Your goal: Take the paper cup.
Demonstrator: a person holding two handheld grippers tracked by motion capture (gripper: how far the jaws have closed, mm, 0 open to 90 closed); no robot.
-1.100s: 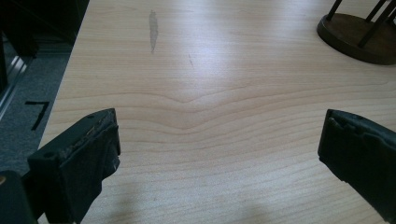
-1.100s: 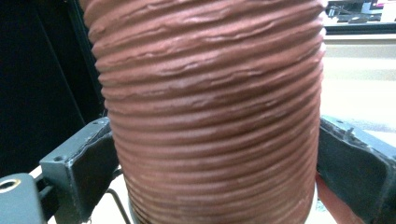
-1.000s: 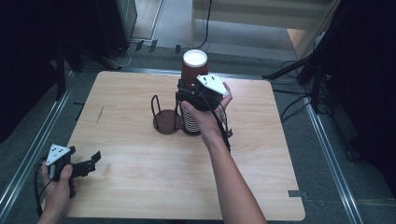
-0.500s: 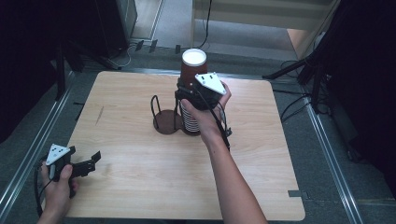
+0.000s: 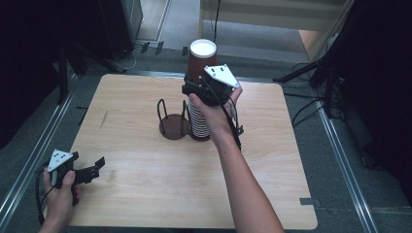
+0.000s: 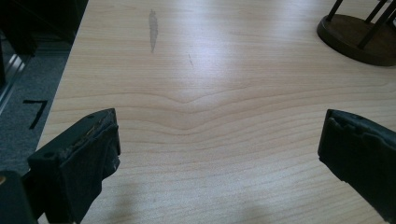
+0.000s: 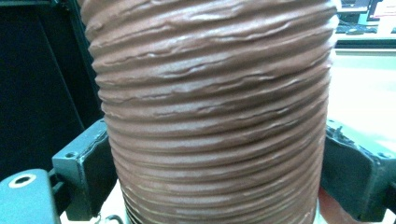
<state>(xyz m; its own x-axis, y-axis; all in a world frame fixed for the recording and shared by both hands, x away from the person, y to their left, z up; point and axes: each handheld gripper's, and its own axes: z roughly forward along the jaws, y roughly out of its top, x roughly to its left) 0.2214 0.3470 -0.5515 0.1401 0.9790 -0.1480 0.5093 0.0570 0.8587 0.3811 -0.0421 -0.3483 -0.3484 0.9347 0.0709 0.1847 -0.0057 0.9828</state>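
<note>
right gripper [image 5: 200,86] is clamped on a ribbed brown paper cup [image 5: 202,58], both jaws pressed to its sides, upright at the top of the cup stack [image 5: 198,120] beside the dark wire holder [image 5: 172,127]. left gripper [image 5: 92,169] rests at the table's [image 5: 272,160] near left corner, jaws wide apart, holding nothing.

A brown ribbed paper cup [image 5: 202,57] with a white inside stands upright on top of a stack of nested cups [image 5: 197,121], toward twelve o'clock on the table. Its corrugated wall [image 7: 215,112] is clamped on both sides. The stack stands just at three o'clock of a dark round holder base [image 5: 174,127].
</note>
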